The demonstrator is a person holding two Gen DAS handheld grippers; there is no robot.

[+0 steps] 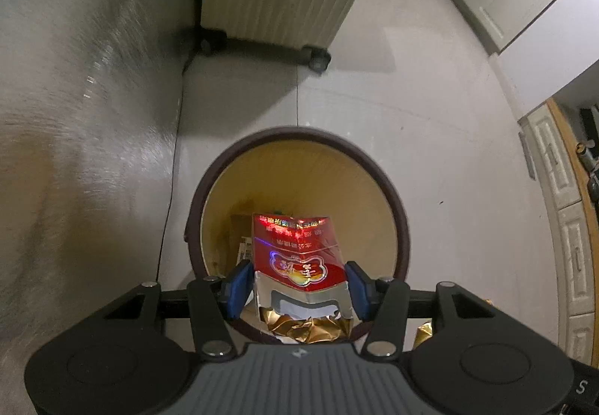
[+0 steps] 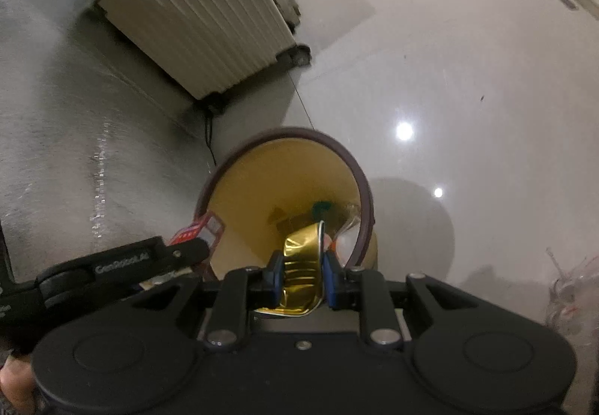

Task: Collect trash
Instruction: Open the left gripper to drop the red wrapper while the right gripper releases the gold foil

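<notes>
Over bin (image 1: 397, 205): L fingers (image 1: 239, 284) clamped on red carton (image 1: 299, 254), R fingers (image 2: 275, 276) on gold foil (image 2: 301, 265).

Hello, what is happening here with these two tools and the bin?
A person is collecting trash with a claw in each hand. The left claw grips a red pack with gold foil at its open end, and the right claw is shut on crumpled gold foil. Both are held above the open round bin on the floor, which already has some scraps inside. Nothing has been dropped yet.
</notes>
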